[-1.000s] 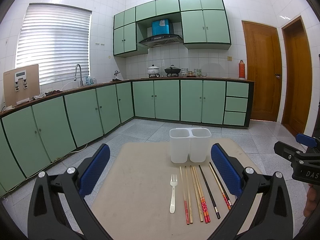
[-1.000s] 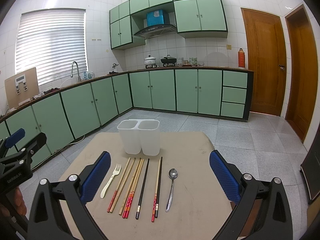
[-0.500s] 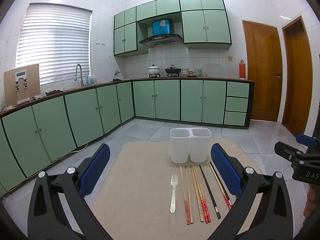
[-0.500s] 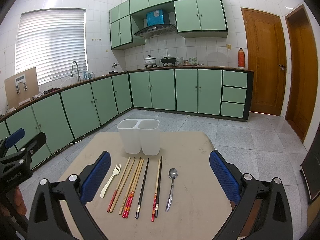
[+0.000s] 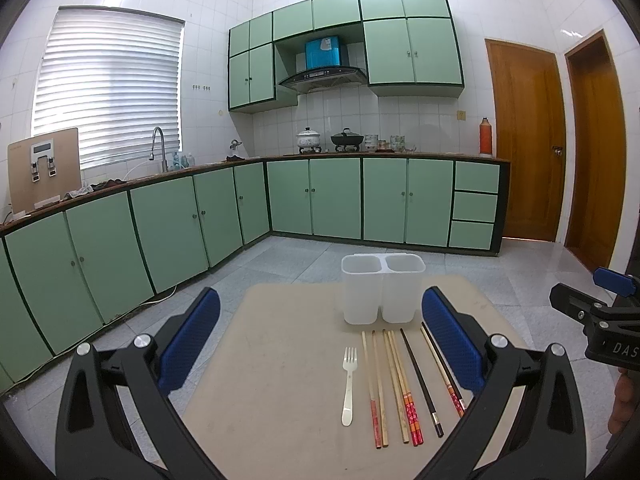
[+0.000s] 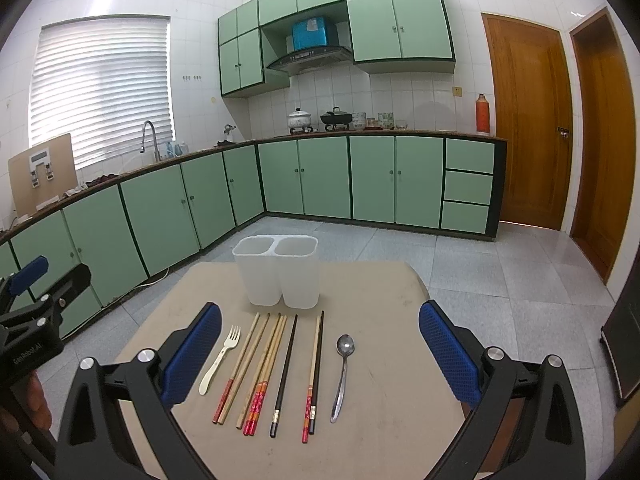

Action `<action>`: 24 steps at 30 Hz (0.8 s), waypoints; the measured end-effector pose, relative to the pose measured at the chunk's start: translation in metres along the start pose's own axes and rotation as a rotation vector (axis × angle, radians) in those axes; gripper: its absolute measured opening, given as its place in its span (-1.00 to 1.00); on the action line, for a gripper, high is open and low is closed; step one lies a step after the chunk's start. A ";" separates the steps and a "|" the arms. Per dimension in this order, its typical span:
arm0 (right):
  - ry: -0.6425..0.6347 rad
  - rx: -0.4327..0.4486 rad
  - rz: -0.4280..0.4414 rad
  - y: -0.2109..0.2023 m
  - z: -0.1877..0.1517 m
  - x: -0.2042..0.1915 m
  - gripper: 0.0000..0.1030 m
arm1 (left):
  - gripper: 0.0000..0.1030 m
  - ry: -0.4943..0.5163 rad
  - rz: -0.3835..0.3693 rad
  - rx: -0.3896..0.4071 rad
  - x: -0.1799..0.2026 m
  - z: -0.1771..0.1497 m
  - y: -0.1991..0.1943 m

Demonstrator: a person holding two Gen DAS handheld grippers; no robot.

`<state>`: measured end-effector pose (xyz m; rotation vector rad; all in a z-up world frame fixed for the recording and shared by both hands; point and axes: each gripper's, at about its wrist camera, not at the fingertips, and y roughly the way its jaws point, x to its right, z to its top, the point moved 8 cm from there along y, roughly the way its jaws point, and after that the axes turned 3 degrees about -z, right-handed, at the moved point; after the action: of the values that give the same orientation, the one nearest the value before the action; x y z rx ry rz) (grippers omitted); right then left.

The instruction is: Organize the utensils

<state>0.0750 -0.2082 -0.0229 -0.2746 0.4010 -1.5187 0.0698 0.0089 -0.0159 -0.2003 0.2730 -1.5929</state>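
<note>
Both wrist views overlook one table, side by side.

From my seat I can read very little here. On the black body of the right gripper, seen at the right edge of the left wrist view, white capitals spell "DAS" before the frame cuts the word off. On the black body of the left gripper, seen at the left edge of the right wrist view, small white print reads roughly "GenRobot.AI", though the first letters are hard to make out. The blue box above the range hood carries a small pale label, too blurred for me to read.
</note>
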 end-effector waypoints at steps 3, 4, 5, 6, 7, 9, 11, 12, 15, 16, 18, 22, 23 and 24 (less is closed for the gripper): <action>0.002 -0.005 0.000 0.004 -0.004 0.003 0.88 | 0.90 0.000 0.000 -0.006 -0.004 0.001 0.001; 0.002 -0.008 -0.001 0.002 -0.005 0.003 0.88 | 0.90 0.000 0.002 -0.009 -0.003 0.001 0.004; 0.002 -0.011 -0.002 0.006 -0.007 0.004 0.88 | 0.90 -0.001 0.002 -0.012 -0.004 0.001 0.005; 0.001 -0.016 -0.002 0.009 -0.007 0.005 0.88 | 0.90 -0.001 0.003 -0.016 -0.003 0.000 0.008; 0.001 -0.018 -0.002 0.010 -0.008 0.005 0.88 | 0.90 -0.001 0.005 -0.020 -0.002 -0.001 0.010; -0.004 -0.026 -0.005 0.013 -0.007 0.003 0.88 | 0.90 0.002 0.008 -0.030 -0.004 -0.003 0.014; -0.011 -0.039 -0.012 0.017 -0.011 0.005 0.88 | 0.90 0.003 0.016 -0.044 -0.007 -0.005 0.019; -0.017 -0.048 -0.016 0.021 -0.013 0.005 0.88 | 0.90 0.003 0.018 -0.056 -0.010 -0.007 0.023; -0.045 -0.078 -0.031 0.035 -0.018 0.007 0.88 | 0.90 0.003 0.035 -0.092 -0.019 -0.012 0.039; -0.054 -0.094 -0.037 0.041 -0.020 0.008 0.88 | 0.90 0.001 0.040 -0.105 -0.023 -0.014 0.045; -0.063 -0.124 -0.039 0.053 -0.022 0.010 0.88 | 0.90 -0.005 0.049 -0.132 -0.026 -0.021 0.056; -0.061 -0.202 -0.013 0.081 -0.029 0.014 0.76 | 0.90 -0.007 0.058 -0.201 -0.037 -0.031 0.088; -0.063 -0.235 -0.006 0.093 -0.031 0.015 0.74 | 0.90 -0.008 0.054 -0.228 -0.038 -0.034 0.099; -0.062 -0.251 -0.001 0.099 -0.033 0.016 0.69 | 0.90 -0.010 0.048 -0.245 -0.037 -0.038 0.105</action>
<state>0.1508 -0.2179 -0.0957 -0.5179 0.5427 -1.4574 0.1607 0.0449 -0.0822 -0.3875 0.4629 -1.5082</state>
